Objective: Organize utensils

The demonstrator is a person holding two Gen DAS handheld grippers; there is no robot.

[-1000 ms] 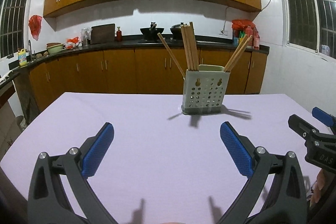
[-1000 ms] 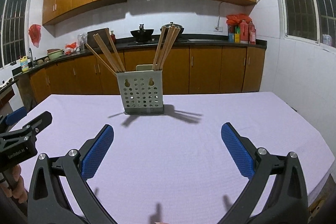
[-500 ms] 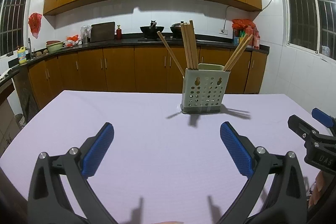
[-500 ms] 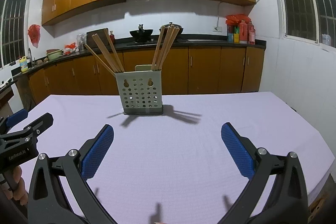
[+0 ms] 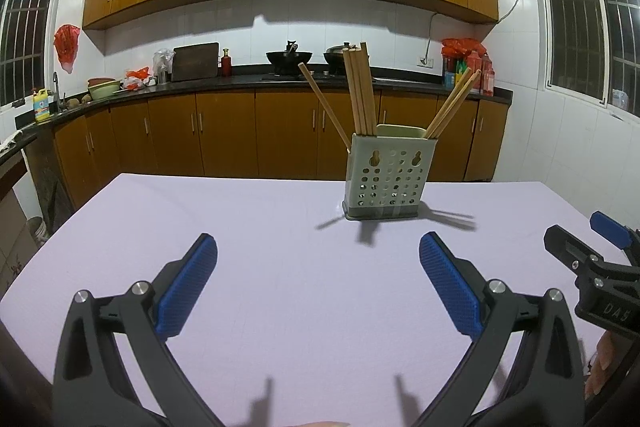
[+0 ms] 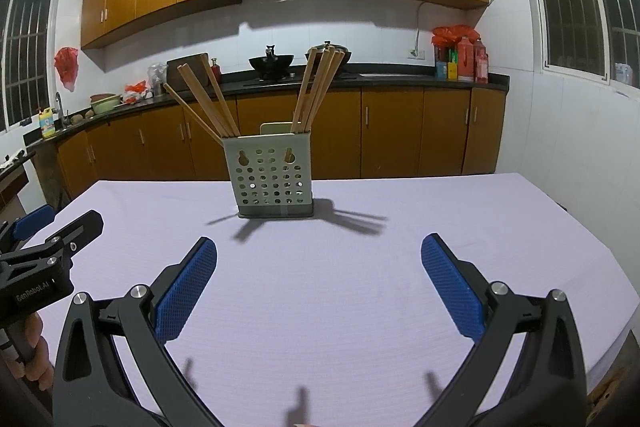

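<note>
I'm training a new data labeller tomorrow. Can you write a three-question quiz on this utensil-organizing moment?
1. True or false: the left gripper holds a chopstick.
2. Where are the chopsticks? A) flat on the table B) standing in the perforated holder C) on the counter
3. Fill in: both the left gripper and the right gripper have jaws that are ____.

Key: 1 false; 2 B; 3 open
</note>
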